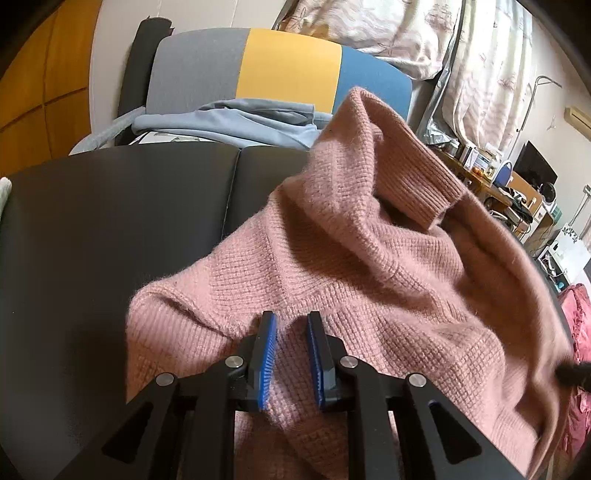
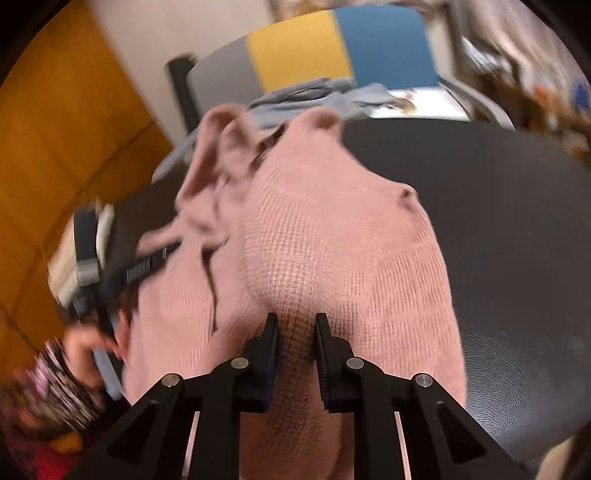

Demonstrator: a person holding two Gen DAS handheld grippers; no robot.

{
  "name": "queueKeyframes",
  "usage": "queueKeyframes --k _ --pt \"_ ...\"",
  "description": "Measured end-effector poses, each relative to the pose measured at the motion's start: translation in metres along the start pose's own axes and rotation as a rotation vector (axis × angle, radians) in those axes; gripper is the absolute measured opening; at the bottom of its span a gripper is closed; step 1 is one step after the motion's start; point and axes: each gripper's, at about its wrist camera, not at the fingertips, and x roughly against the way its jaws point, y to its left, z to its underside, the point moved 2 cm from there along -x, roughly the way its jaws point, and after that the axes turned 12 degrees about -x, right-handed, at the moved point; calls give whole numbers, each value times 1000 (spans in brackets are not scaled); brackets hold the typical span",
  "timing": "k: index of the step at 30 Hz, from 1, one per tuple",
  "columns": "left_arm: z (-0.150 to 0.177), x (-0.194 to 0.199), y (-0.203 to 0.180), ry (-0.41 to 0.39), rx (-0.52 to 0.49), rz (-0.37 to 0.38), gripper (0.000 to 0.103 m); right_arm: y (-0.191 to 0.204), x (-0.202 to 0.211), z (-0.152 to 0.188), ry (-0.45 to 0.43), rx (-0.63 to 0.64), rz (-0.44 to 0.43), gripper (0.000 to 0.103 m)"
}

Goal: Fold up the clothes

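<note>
I had the left gripper (image 1: 290,325) closed to a narrow gap on a fold of the pink sweater (image 1: 369,266), which lay bunched across the right half of the black table (image 1: 110,221). The right gripper (image 2: 295,325) pinched another ridge of the sweater between its 2 fingers, lifting it above the table. Behind stood a chair (image 1: 288,70) with a blue garment (image 1: 229,122).

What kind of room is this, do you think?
Probably a lived-in bedroom or living room at home: bedding hangs behind a chair, a cluttered desk stands along the wall, and a sweater lies on a black surface.
</note>
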Motion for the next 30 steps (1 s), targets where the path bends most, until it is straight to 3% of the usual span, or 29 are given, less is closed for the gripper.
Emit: queueKeyframes --k 2,3,7,10,11,13,17,26,29,30 --pt "0 -1 0 -1 -2 -3 17 -25 13 -15 -31 -112 -48 8" --pt "0 -1 0 -1 -1 -2 17 -36 21 -22 -57 -141 -40 8" --pt "1 -2 -2 -2 -6 -9 17 -75 37 -60 -172 -142 69 8" --pt "0 -3 -5 0 -18 -24 17 -96 6 -74 -102 -118 154 13" --pt "0 -3 -5 0 -20 -26 17 -104 -6 -77 -67 -107 182 23" --pt "0 -3 -5 -1 -20 -24 17 -93 4 -61 -65 -77 165 42" --pt "1 -4 -3 -2 -15 -16 17 -71 25 -29 -60 -17 132 54" --pt "1 -5 -4 -1 -23 -24 17 -20 71 42 -50 116 55 58" --pt "-4 -4 -12 24 -68 -70 17 -4 44 56 -15 167 26 57" --pt "-7 -2 -14 32 -72 -80 16 -3 36 57 -9 182 65 57"
